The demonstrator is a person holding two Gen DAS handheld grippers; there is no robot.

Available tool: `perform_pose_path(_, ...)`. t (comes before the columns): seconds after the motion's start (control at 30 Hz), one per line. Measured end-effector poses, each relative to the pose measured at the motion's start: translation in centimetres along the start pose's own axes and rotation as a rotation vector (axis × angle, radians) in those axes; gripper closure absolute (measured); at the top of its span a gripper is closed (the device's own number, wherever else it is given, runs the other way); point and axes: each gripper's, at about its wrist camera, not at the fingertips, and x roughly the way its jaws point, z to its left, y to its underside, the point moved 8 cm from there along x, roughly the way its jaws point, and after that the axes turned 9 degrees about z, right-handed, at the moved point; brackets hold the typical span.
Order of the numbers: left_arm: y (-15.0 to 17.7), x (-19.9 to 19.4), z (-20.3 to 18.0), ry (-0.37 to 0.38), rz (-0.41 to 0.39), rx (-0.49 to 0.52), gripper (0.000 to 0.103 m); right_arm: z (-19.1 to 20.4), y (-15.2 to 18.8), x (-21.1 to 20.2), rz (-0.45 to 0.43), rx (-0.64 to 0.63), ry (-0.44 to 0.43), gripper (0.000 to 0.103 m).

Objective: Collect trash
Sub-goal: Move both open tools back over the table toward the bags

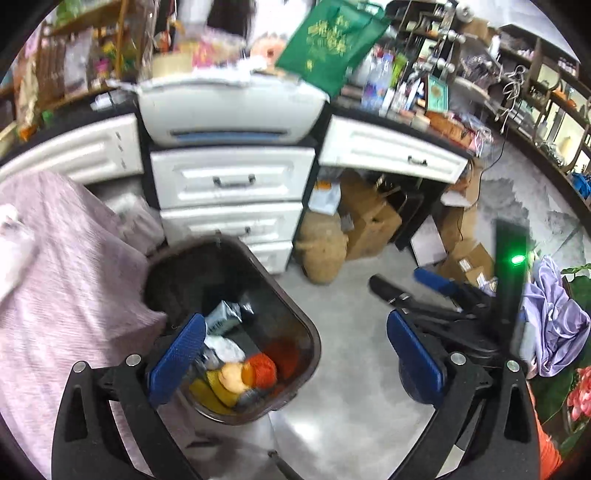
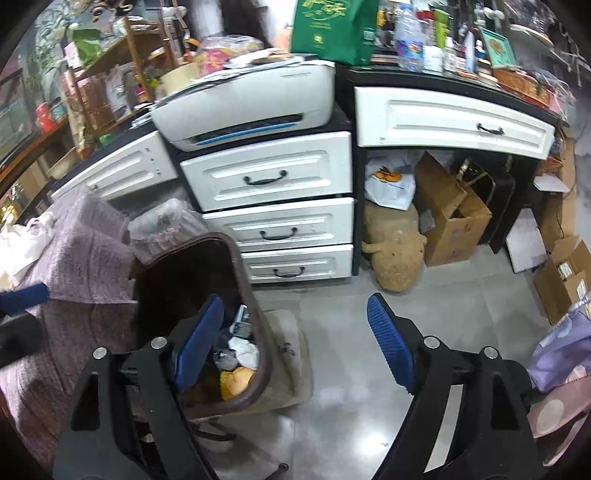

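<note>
The left gripper [image 1: 295, 354] is hanging over the floor with its blue fingers [image 1: 177, 358] spread wide and nothing between them. Its left finger is showing in front of the bin [image 1: 306, 332], a dark brown bin standing on the grey floor [image 1: 351, 406] just beside a bed cover [image 1: 74, 288] in pale pink. The trash [image 1: 240, 369] is lying inside the bin: an orange net, yellow and peach scraps, white crumpled paper and a small grey carton (the heap is blurred, so finer detail is hard to tell).

The right gripper [image 2: 295, 343] is also hovering with its fingers [image 2: 391, 343] wide apart and empty. In its view the bin [image 2: 243, 266] is sitting under its left finger, with the trash [image 2: 236, 376] showing at the near end. The other gripper's blue tip is peeking in at the far left edge, over the bed cover [image 2: 81, 240].

Behind the bin, white drawers [image 2: 273, 177] with black handles are standing against the wall side, and a white printer [image 2: 243, 99] is resting on top of them. A green bag [image 2: 332, 26] is sitting behind the printer. Under the desk to the right, cardboard boxes [image 2: 450, 218] and a tan sack [image 2: 395, 254] are lying on the floor, touching one another. In the left view, the right gripper [image 1: 417, 291] is showing at the right, near a lilac cloth [image 1: 554, 317].
</note>
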Motion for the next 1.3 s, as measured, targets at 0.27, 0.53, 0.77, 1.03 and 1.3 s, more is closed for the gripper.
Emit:
perform_pose_path(0.27,0.7,-5.1,3.3,-0.060,-0.095,-0.036,0.006,6.1,-0.2,-1.0,-0.011,-0.101,-0.091,0.023)
perform_pose_path(0.53,3.1,-9.7,9.8,-0.183,-0.190,-0.154,0.006,13.2,-0.5,-2.9,-0.050,-0.228,-0.185,0.023)
perform_pose_path(0.77,6.0,-13.0,15.8,-0.296,-0.210,-0.257,0.006,20.0,-0.3,-3.8,-0.052,-0.368,-0.264,0.023)
perform_pose_path(1.03,10.1,-15.8,22.3,-0.402,-0.192,-0.360,0.006,27.7,1.0,-4.5,-0.032,-0.515,-0.352,0.023)
perform_pose_path(1.3,12.7,-17.9,27.3,-0.451,-0.188,-0.448,0.006,34.9,1.7,-4.7,-0.008,-0.677,-0.406,0.023)
